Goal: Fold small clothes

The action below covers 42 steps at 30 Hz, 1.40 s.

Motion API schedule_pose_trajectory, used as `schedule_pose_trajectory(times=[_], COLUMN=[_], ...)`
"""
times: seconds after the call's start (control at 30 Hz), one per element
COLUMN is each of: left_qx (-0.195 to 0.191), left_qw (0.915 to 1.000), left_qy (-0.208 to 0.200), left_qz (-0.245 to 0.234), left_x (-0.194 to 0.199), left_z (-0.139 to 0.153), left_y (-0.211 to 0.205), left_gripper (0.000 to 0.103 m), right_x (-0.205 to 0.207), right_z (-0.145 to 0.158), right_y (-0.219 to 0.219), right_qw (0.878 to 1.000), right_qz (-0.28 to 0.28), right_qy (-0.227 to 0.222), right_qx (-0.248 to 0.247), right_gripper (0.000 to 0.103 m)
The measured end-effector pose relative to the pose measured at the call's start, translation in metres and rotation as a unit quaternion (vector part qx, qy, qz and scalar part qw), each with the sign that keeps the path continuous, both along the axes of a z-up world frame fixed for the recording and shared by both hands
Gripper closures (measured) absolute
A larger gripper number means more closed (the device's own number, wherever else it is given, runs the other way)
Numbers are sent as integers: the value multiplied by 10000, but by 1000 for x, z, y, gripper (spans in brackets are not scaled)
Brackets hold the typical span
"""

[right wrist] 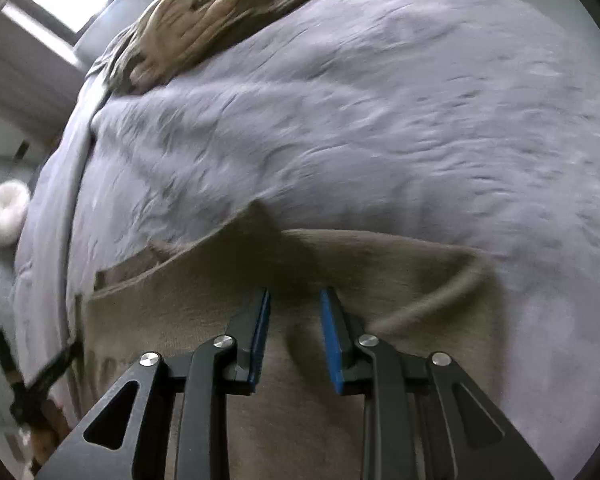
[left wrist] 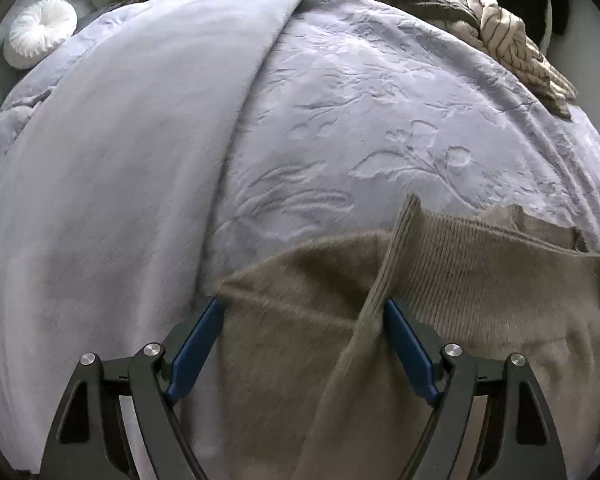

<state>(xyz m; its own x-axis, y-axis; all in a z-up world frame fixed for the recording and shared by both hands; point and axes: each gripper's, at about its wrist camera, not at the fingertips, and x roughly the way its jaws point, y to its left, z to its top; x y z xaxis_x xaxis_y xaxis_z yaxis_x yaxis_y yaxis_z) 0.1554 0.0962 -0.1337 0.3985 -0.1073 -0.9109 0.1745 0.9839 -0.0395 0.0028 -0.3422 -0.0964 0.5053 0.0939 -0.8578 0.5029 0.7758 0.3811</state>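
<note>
A taupe knit sweater (left wrist: 300,280) lies on a lavender blanket (left wrist: 360,100) at the near edge of a bed. Its ribbed sleeve (left wrist: 384,276) runs up between the blue pads of my left gripper (left wrist: 304,306), which is wide open just above the sweater. In the right wrist view the sweater (right wrist: 220,280) fills the lower part. My right gripper (right wrist: 294,294) is open with a narrower gap, hovering over the sweater's upper edge. Nothing is held. The right wrist view is motion-blurred.
A pile of brown and striped beige clothes (left wrist: 460,12) lies at the far right of the bed, also in the right wrist view (right wrist: 204,20). A smooth duvet (left wrist: 120,140) covers the left. A white round cushion (left wrist: 40,32) sits far left.
</note>
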Motion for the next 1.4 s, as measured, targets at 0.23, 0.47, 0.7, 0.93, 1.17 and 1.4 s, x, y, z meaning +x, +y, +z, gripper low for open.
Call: schedule_pose_trajectory(times=[0.23, 0.47, 0.7, 0.93, 1.17, 1.4], left_qx=[-610, -1088, -1426, -1613, -1501, -1448], left_qw=[9962, 9851, 9774, 9705, 9747, 9752], left_qy=[589, 1331, 1559, 1764, 1511, 1562], left_qz=[-203, 38, -35, -325, -680, -610], left_x=[-52, -107, -130, -124, -142, -152], left_z=[12, 1, -8, -16, 0, -21], left_y=[37, 66, 62, 52, 59, 66], left_gripper=[19, 19, 23, 85, 94, 94], right_x=[-74, -169, -214, -193, -186, -183], right_z=[13, -21, -50, -50, -34, -48], right_y=[9, 56, 54, 37, 38, 29], right_qw=[9937, 9694, 9479, 9505, 9791, 9788], right_qz=[33, -151, -1278, -1714, -978, -852], right_qy=[-270, 196, 42, -37, 446, 649], right_qx=[1090, 2441, 2918, 2590, 1727, 1747], right_gripper=[48, 46, 46, 95, 95, 94])
